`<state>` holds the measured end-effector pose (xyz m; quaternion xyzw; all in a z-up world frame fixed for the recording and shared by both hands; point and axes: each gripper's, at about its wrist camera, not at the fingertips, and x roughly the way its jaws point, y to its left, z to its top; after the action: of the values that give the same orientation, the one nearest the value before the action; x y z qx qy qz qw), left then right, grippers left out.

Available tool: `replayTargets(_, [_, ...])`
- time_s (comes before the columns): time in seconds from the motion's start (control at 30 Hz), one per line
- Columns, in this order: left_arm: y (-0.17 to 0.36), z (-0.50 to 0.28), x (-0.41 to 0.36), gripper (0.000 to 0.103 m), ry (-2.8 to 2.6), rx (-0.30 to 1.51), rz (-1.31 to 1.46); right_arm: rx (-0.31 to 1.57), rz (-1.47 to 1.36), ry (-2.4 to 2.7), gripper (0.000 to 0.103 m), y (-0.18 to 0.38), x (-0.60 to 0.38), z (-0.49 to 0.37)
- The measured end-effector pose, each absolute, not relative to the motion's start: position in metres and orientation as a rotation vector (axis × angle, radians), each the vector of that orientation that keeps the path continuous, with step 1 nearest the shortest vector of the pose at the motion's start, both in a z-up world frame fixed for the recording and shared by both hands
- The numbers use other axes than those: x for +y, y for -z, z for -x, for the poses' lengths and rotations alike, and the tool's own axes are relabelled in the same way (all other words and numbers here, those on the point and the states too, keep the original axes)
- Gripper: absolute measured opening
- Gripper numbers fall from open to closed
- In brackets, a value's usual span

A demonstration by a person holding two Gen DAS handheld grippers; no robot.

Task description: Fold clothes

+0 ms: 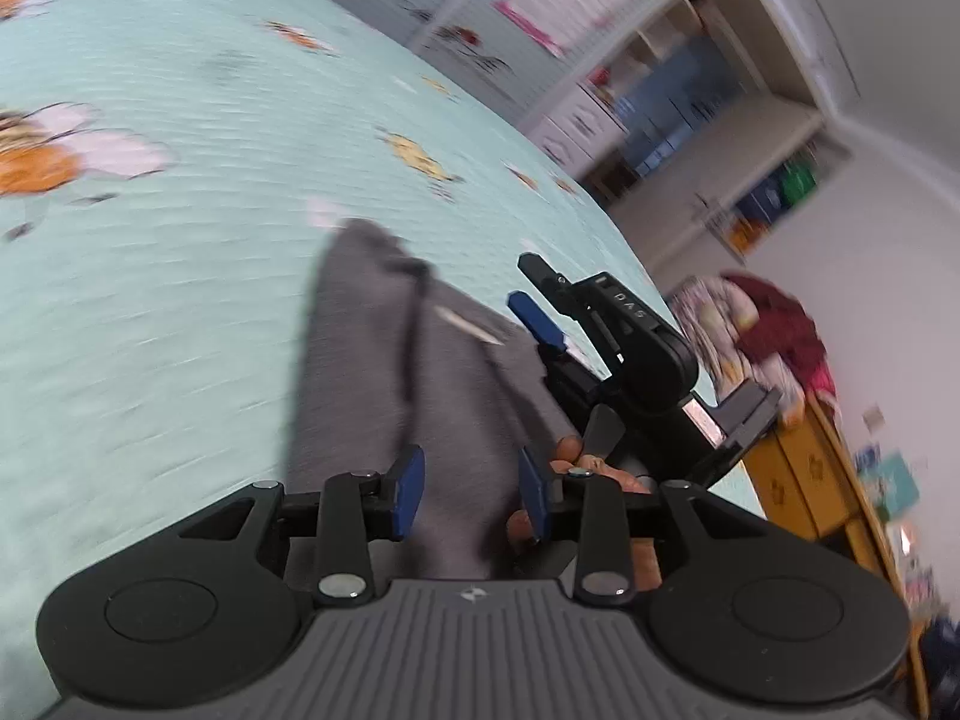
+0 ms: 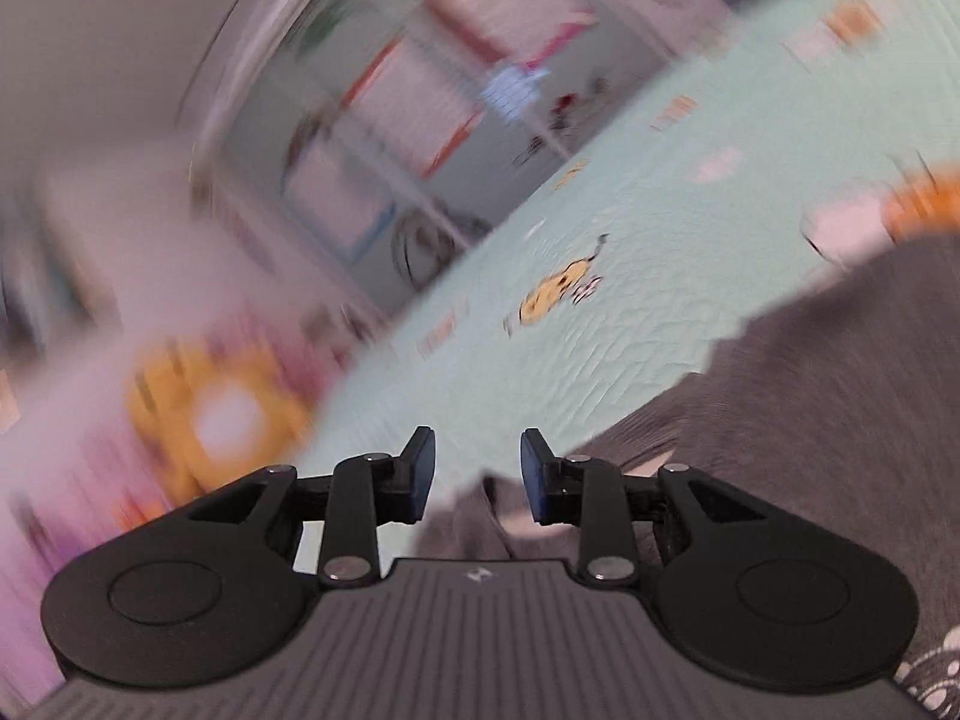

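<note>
Grey garment is lying folded on the mint bedspread, running from beneath the left tongs away up the bed; their blue pads are standing apart, pinching nothing. Just right, the right tongs are tilting sideways, fingers behind them. From the right wrist, the right tongs are spread over the garment's edge, empty.

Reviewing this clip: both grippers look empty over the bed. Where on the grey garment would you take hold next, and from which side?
Probably the narrow far end of the grey garment, coming from the bedspread side with the left gripper. That end lies as a free edge on the bedspread, while the right gripper already crowds the other side. Blur hides finer folds.
</note>
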<state>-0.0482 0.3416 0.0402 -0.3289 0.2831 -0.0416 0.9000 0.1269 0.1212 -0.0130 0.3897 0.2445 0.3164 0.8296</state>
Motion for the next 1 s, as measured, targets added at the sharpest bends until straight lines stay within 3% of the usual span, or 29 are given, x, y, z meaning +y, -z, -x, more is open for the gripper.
replayTargets(0.2, [-0.026, -0.029, 0.330, 0.034, 0.038, 0.596, 0.531, 0.445, -1.066, -0.608, 0.032, 0.017, 0.086, -0.130])
replayTargets(0.3, [0.007, -0.051, 0.328, 0.011, -0.020, 0.636, 0.448, 0.413, -1.071, -0.580, 0.032, 0.012, 0.082, -0.128])
replayTargets(0.5, [0.006, -0.044, 0.307, 0.013, -0.071, 0.591, 0.265, 0.413, -0.965, -0.495, 0.033, -0.002, 0.084, -0.114])
replayTargets(0.73, [-0.026, -0.033, 0.296, 0.014, -0.103, 0.683, 0.222, 0.536, -1.105, -0.495, 0.033, -0.011, 0.003, -0.033])
replayTargets(0.87, [-0.056, 0.019, 0.265, 0.019, 0.078, 0.632, 0.250, 0.517, -1.077, -0.418, 0.036, -0.013, -0.066, 0.038])
replayTargets(1.0, [-0.035, 0.069, 0.229, 0.023, 0.168, 0.744, 0.233, 0.485, -1.063, -0.351, 0.044, 0.003, -0.112, 0.083])
